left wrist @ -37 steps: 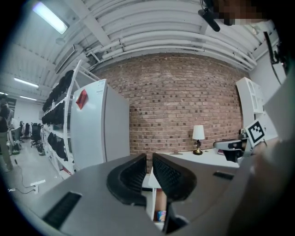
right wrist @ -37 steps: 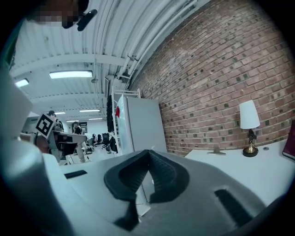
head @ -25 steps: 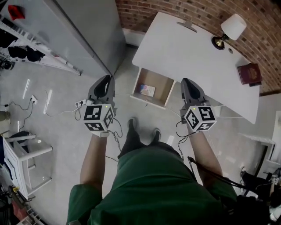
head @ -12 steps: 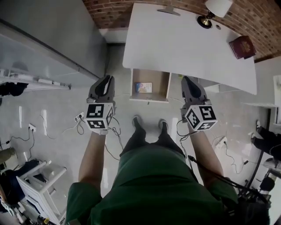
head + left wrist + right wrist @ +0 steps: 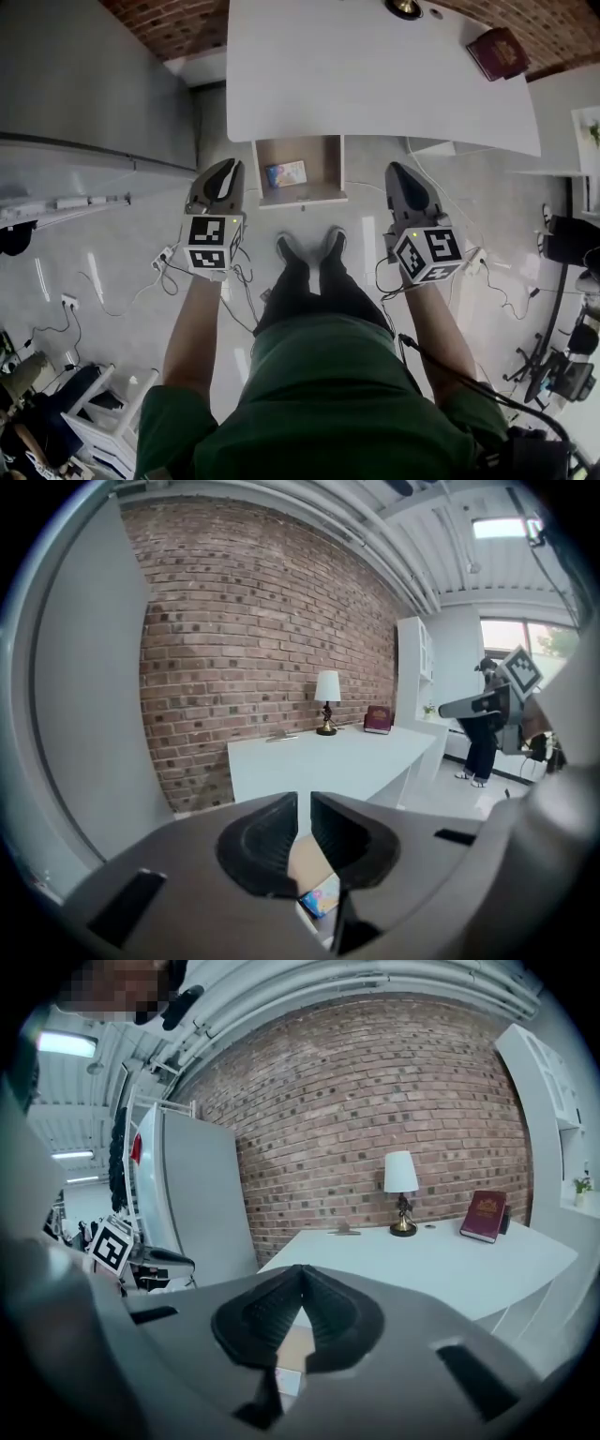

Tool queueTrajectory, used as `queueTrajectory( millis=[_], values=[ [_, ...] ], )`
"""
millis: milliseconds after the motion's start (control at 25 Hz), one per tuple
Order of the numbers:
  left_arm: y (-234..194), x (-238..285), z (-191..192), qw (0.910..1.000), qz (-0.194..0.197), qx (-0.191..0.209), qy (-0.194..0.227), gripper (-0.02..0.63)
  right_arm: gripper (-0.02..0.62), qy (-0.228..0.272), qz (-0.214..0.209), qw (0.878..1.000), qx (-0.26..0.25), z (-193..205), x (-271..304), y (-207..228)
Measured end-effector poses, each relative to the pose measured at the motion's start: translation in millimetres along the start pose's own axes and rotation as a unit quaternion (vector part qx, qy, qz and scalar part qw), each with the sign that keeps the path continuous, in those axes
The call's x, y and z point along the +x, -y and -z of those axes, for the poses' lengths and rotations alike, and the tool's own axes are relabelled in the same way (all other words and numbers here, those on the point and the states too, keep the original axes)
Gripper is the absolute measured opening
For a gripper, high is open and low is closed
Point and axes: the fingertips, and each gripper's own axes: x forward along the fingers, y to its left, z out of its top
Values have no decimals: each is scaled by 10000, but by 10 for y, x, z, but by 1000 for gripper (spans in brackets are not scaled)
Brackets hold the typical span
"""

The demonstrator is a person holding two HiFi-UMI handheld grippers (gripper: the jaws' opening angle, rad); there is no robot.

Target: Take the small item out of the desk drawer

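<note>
The white desk (image 5: 375, 75) has its wooden drawer (image 5: 323, 155) pulled open in front of the person's feet. Inside lies a small colourful card-like item (image 5: 285, 173). My left gripper (image 5: 227, 171) hovers just left of the drawer, my right gripper (image 5: 397, 174) just right of it, both well above floor level. In the left gripper view the left gripper (image 5: 305, 803) is shut but for a thin slit, holding nothing; the item (image 5: 322, 895) peeks out below the jaws. In the right gripper view the right gripper (image 5: 300, 1274) is shut and empty, with the drawer (image 5: 292, 1344) under it.
A lamp (image 5: 401, 1176) and a dark red book (image 5: 497, 52) stand on the desk by the brick wall. A tall grey cabinet (image 5: 84, 84) is on the left. Cables and a power strip (image 5: 169, 253) lie on the floor. White shelving (image 5: 553, 1082) is at the right.
The head view has swung so the desk and open drawer now sit squarely ahead and closer to the feet. Both grippers keep the same pose either side of the drawer.
</note>
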Motion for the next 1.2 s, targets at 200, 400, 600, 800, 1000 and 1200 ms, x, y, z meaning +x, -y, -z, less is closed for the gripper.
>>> queueTrajectory(
  millis=[200,400,600,800,1000,1200],
  values=[
    [140,232,70,9999,47,50,-118,38,5,-41,-32,10000,-36,174,147,183],
    [244,560,422,9979,177,264,-557,38,5,-149,-165,9996,-194,417,355,261],
    [317,906,825,9905,377,885,-987,38,5,-325,-382,9985,-223,717,536,256],
    [510,1230,1236,9765,794,1305,-1522,38,5,-447,-478,9978,-101,965,607,292],
    [641,1555,1600,9687,998,1217,-1920,38,5,-571,-463,9973,-6,1195,635,394],
    [804,1842,2081,9488,1372,1587,-2361,40,5,-659,-351,9969,237,1494,655,530]
  ],
)
